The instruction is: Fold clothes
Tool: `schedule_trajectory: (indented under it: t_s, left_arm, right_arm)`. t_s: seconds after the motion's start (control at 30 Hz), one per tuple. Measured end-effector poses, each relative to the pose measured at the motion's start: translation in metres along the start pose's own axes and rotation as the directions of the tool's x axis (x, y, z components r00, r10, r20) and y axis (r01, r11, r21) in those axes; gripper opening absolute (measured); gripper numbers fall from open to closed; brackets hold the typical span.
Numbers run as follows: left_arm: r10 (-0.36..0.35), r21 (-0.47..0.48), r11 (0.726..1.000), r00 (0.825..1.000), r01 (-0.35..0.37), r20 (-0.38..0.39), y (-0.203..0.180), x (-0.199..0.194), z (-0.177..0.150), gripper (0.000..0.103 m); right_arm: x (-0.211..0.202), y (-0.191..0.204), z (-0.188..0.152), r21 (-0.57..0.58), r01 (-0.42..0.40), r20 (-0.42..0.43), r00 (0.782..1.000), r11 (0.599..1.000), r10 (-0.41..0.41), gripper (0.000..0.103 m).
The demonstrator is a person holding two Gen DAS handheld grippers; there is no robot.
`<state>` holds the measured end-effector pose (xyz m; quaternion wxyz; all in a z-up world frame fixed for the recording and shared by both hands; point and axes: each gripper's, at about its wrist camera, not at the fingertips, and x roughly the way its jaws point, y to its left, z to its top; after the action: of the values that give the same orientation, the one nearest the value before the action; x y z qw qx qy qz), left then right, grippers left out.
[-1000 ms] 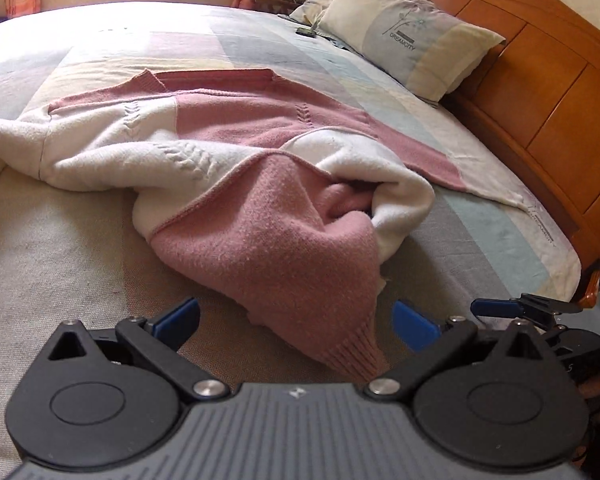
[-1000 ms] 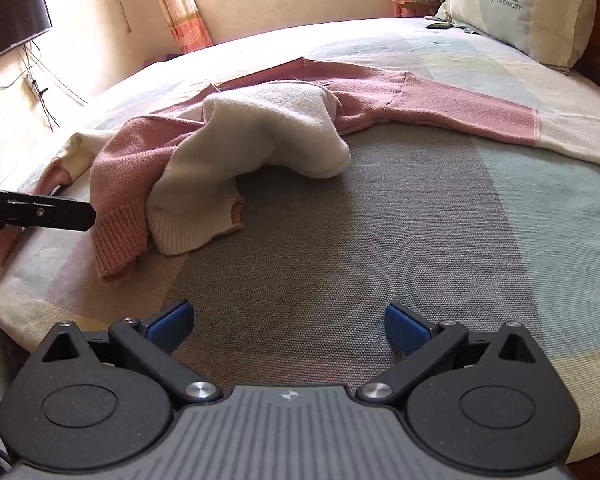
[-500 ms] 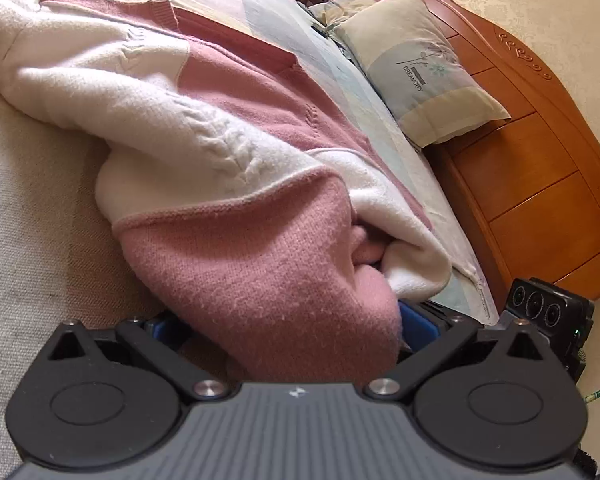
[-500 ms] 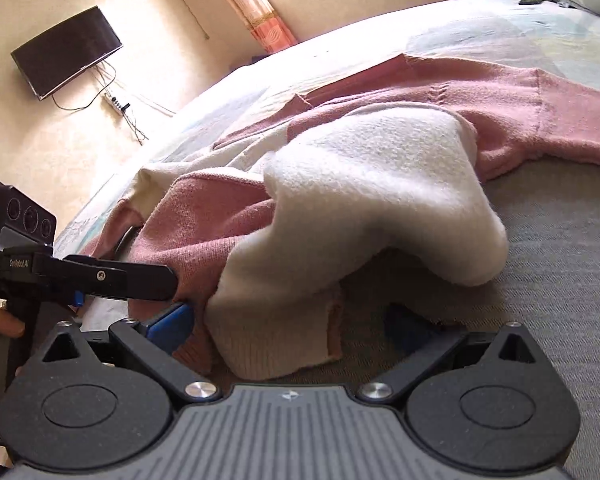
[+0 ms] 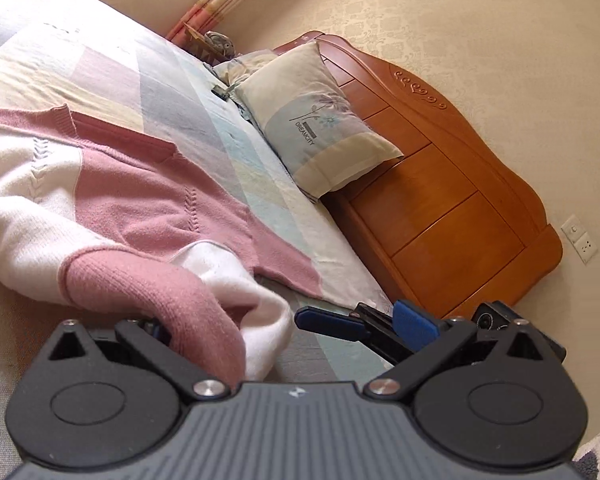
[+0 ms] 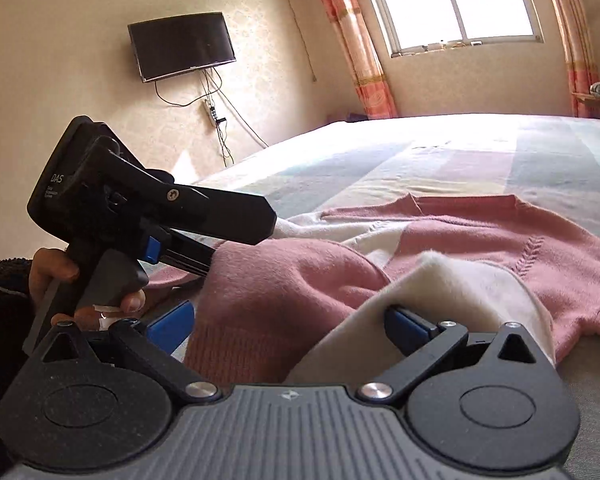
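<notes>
Left wrist view has the left gripper (image 5: 288, 332) spread wide, with the pink hem of the sweater (image 5: 148, 204) bunched between its fingers, not pinched. Right gripper (image 6: 288, 328) is the same deal: jaws apart, pink and white folds draped between them. Sweater lies crumpled on the bed (image 5: 168, 80), near the pillow (image 5: 312, 120). A hand (image 6: 60, 276) holds the left gripper's handle.

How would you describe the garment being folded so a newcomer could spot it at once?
Start from the wooden headboard and the pillow leaning on it, then look across the pastel patchwork bedspread. The knitted sweater lies spread there. It is the only garment on the bed, in dusty pink and cream blocks.
</notes>
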<state>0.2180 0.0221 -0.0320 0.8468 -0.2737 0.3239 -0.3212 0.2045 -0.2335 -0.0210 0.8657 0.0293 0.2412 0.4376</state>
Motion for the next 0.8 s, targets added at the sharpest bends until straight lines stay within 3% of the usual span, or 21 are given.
schedule_trajectory:
  t_s: [0.13,0.2,0.27,0.33,0.4,0.57,0.7,0.73,0.8]
  left_arm:
    - [0.026,0.040,0.999,0.999,-0.027,0.027,-0.017,-0.024,-0.005,0.102]
    - [0.122,0.065,0.990,0.992,-0.122,0.011,-0.018,-0.032,-0.011,0.102]
    - [0.225,0.109,0.968,0.974,-0.224,0.004,-0.016,-0.038,-0.016,0.102]
    - [0.349,0.163,0.925,0.937,-0.343,-0.005,-0.015,-0.041,-0.021,0.102]
    - [0.422,0.213,0.886,0.906,-0.412,-0.006,-0.016,-0.042,-0.025,0.102]
    - [0.504,0.300,0.829,0.863,-0.472,-0.035,-0.022,-0.022,-0.033,0.102]
    - [0.504,0.342,0.828,0.857,-0.445,-0.106,-0.027,0.007,-0.048,0.102]
    - [0.512,0.364,0.818,0.852,-0.445,-0.111,-0.030,0.012,-0.052,0.102]
    - [0.558,0.424,0.775,0.823,-0.469,-0.109,-0.035,0.022,-0.061,0.102]
  right_arm:
    - [-0.025,0.017,-0.002,-0.035,0.039,-0.004,0.999,0.999,-0.039,0.103]
    - [-0.030,0.014,-0.013,0.008,0.078,-0.042,0.996,0.997,-0.078,0.103]
    - [-0.035,0.012,-0.025,0.050,0.118,-0.082,0.990,0.992,-0.114,0.103]
    - [-0.037,0.008,-0.038,0.106,0.153,-0.122,0.983,0.982,-0.140,0.103]
    - [-0.034,-0.001,-0.055,0.174,0.209,-0.165,0.969,0.962,-0.181,0.103]
    - [-0.014,-0.012,-0.065,0.239,0.328,-0.212,0.936,0.914,-0.281,0.103]
    - [0.006,-0.020,-0.069,0.274,0.418,-0.254,0.900,0.866,-0.354,0.103]
    - [0.011,-0.022,-0.070,0.282,0.440,-0.265,0.890,0.853,-0.371,0.103]
    - [0.021,-0.026,-0.072,0.296,0.482,-0.288,0.868,0.824,-0.405,0.103]
